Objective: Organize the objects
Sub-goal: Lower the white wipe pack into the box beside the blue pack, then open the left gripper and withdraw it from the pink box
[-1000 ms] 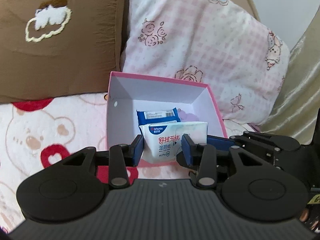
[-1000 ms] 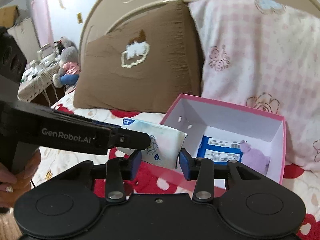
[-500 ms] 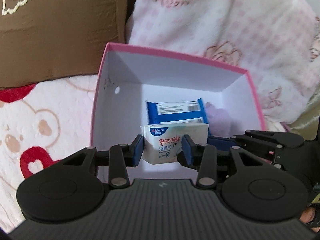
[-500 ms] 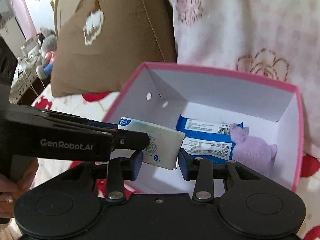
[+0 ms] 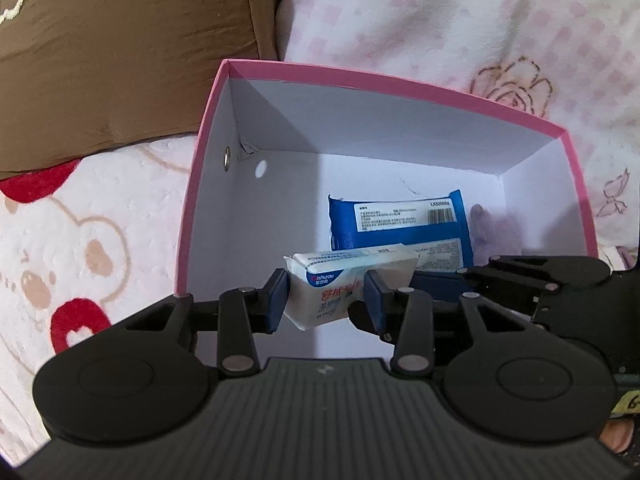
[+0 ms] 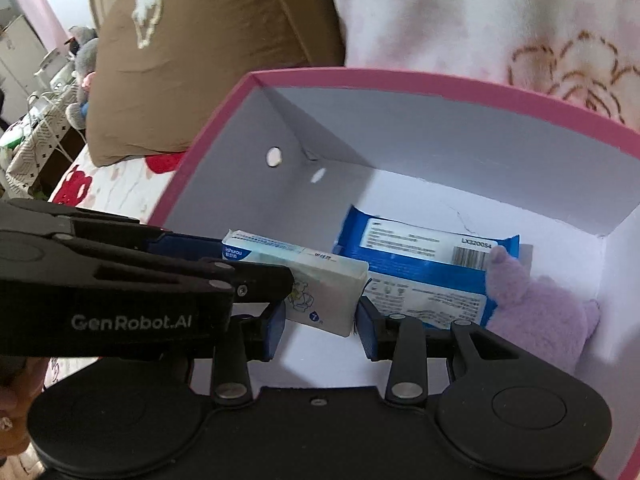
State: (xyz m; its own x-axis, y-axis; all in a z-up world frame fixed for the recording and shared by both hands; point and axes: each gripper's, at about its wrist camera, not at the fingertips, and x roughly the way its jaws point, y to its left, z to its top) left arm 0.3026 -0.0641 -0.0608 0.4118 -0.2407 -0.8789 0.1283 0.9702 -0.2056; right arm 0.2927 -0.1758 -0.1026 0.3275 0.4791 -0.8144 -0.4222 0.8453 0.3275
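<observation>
- left gripper & right gripper both clamp the same white wipes pack, one at each end; jaws on each are narrowed down to the pack's width, pads pressed on its sides
- in right wrist view the left gripper comes in from the left edge, black w/ "genrobot.ai" lettering, its tip on the pack's near-left end
- pack hangs over the open pink box, down inside the rim, above the white floor; can't tell if it touches the floor
- pack is tilted, blue-labelled top edge facing up & away
- in the box already: blue wipes pack lying flat toward the back-right, barcode label up; purple plush toy in the right corner, touching the blue pack's right edge
- white pack sits just in front of the blue one, overlapping its near edge in both views
- box's left wall has two small round holes
- box rests on a white bedspread w/ bear & red heart print
- behind the box: brown pillow on the left, pink checked pillow on the right, side by side
- bit of a hand visible at the lower left under the left gripper's body
</observation>
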